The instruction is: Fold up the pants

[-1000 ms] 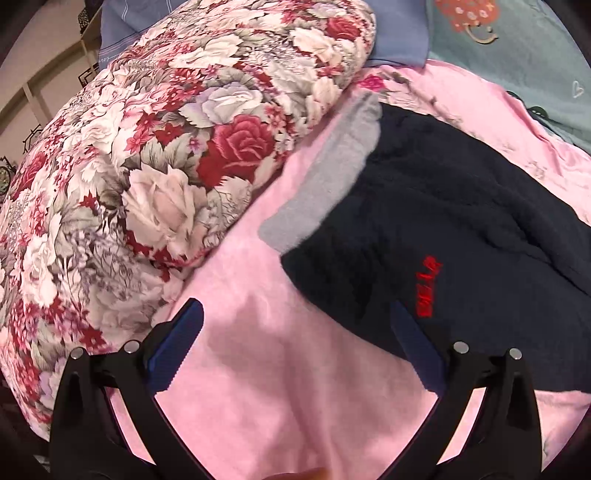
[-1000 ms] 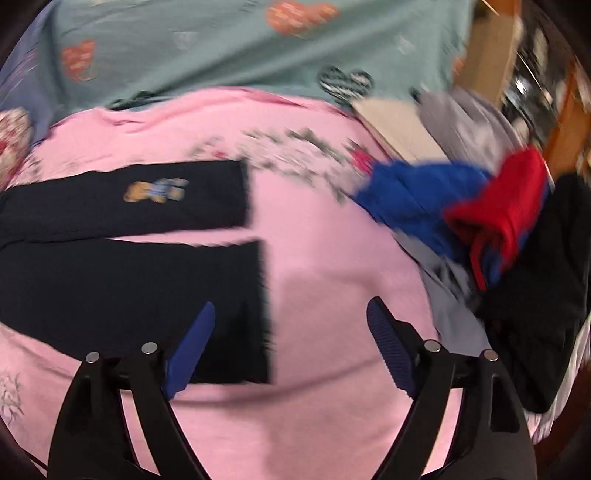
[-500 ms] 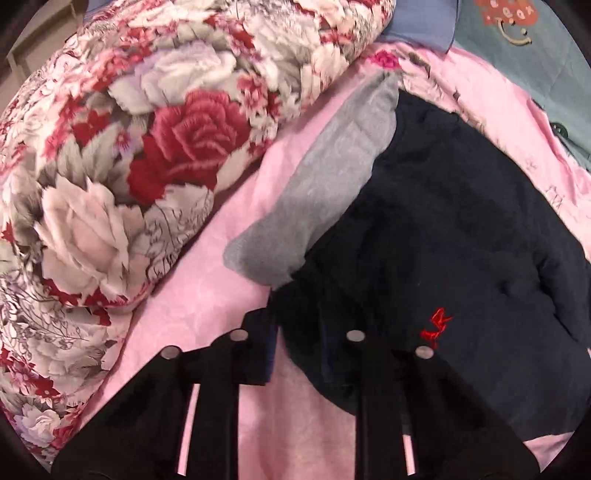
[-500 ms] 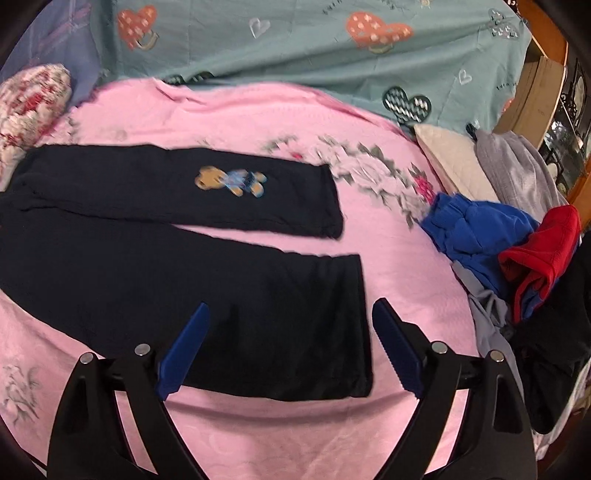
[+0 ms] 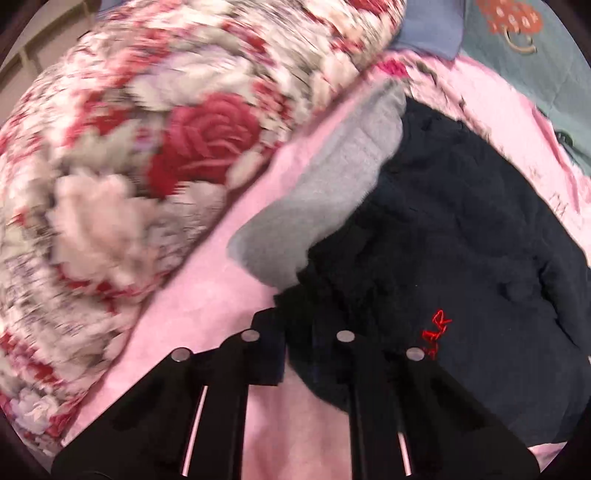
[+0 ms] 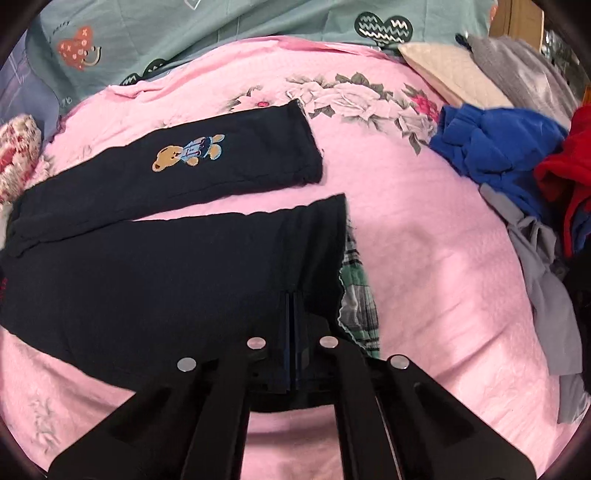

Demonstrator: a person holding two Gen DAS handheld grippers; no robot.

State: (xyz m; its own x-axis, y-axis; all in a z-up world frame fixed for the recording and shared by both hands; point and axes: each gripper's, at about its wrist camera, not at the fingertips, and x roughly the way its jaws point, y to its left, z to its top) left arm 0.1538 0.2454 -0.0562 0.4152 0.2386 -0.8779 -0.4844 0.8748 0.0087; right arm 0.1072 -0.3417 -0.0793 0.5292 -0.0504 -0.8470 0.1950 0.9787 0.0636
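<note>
Dark navy pants (image 6: 155, 273) lie spread on a pink bedsheet (image 6: 424, 266), both legs pointing right; the far leg carries a teddy-bear patch (image 6: 188, 153). In the left wrist view the waist end (image 5: 461, 229) shows a grey inner waistband (image 5: 332, 192) and red lettering (image 5: 437, 328). My left gripper (image 5: 299, 332) is shut on the near corner of the waist. My right gripper (image 6: 291, 339) is shut on the hem of the near leg, whose green plaid lining (image 6: 356, 288) shows at the cuff.
A floral quilt roll (image 5: 147, 155) lies close to the left of the waist. A pile of clothes, blue (image 6: 491, 147), red (image 6: 565, 162) and grey (image 6: 539, 273), lies at the right. A teal sheet (image 6: 221, 33) and a cream pillow (image 6: 447, 70) lie beyond.
Both grippers were open a second ago. The left one closed on the waist corner about half a second ago; the right one has just closed on the near leg's hem.
</note>
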